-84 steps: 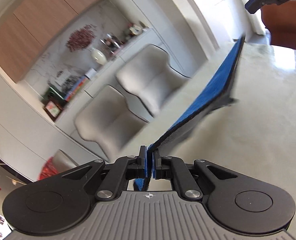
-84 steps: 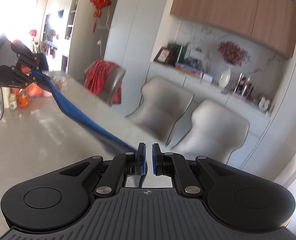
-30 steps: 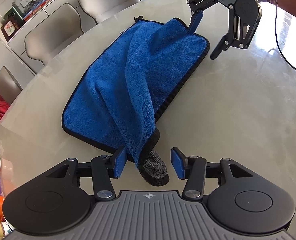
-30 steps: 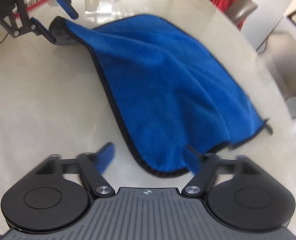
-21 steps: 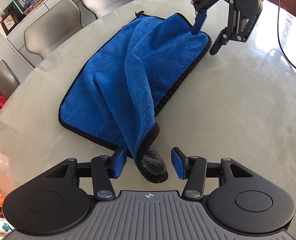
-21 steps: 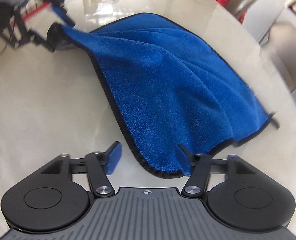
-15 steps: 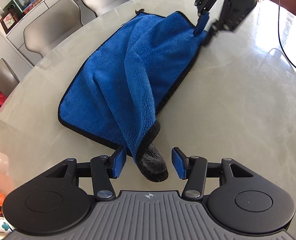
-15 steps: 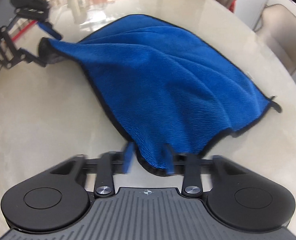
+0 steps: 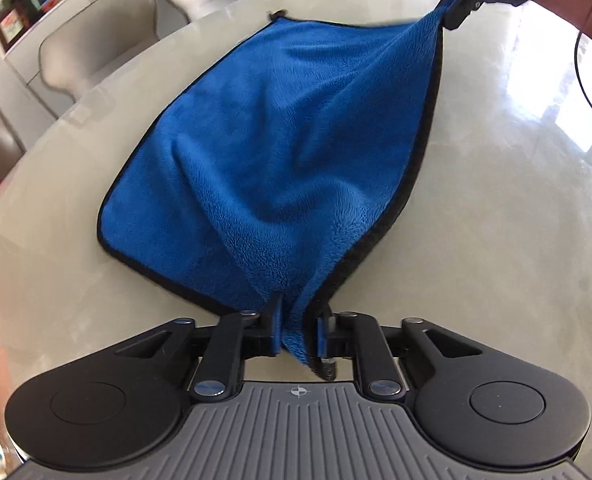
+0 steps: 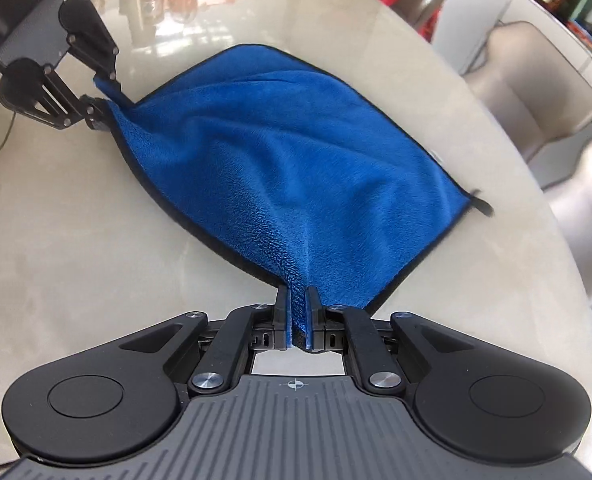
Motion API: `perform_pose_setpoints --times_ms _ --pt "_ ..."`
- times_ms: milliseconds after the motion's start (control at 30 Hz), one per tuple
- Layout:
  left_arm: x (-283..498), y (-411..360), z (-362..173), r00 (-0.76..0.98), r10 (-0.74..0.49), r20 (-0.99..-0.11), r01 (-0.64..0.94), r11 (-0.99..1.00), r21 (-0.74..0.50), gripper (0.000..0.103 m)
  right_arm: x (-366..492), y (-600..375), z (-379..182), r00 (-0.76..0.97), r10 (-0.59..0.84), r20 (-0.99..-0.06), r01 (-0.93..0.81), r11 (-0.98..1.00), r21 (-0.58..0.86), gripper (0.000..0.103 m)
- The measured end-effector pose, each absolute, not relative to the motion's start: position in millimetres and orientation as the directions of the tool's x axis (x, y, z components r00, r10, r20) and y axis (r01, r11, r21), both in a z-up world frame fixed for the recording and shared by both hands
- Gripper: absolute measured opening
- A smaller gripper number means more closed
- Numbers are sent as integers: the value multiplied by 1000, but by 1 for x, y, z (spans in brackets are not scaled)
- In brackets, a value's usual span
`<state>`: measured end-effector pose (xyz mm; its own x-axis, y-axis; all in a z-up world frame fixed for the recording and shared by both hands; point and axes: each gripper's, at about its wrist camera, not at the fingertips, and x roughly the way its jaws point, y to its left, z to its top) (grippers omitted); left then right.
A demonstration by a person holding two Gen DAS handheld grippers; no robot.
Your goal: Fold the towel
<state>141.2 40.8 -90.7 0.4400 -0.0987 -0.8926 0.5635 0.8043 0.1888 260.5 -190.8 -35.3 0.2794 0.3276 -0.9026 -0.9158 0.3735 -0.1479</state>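
We see the left claw, just closed, and the right claw each pinching a blue microfibre towel corner above the tabletop; beige chairs stand beyond.

Both grippers are angling steeply down. Left gripper has just been closing, its fingers now pinching a towel corner btwn them. Right gripper is clamped tight on the other near corner, lifting it. A bare forearm is showing behind the right one.
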Motion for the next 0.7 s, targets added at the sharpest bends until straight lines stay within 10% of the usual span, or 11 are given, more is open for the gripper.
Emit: perform_pose_setpoints --times_ms 700 --pt "73 40 -67 271 -132 -953 780 611 138 9 132 -226 -64 32 226 -974 -915 398 62 9"
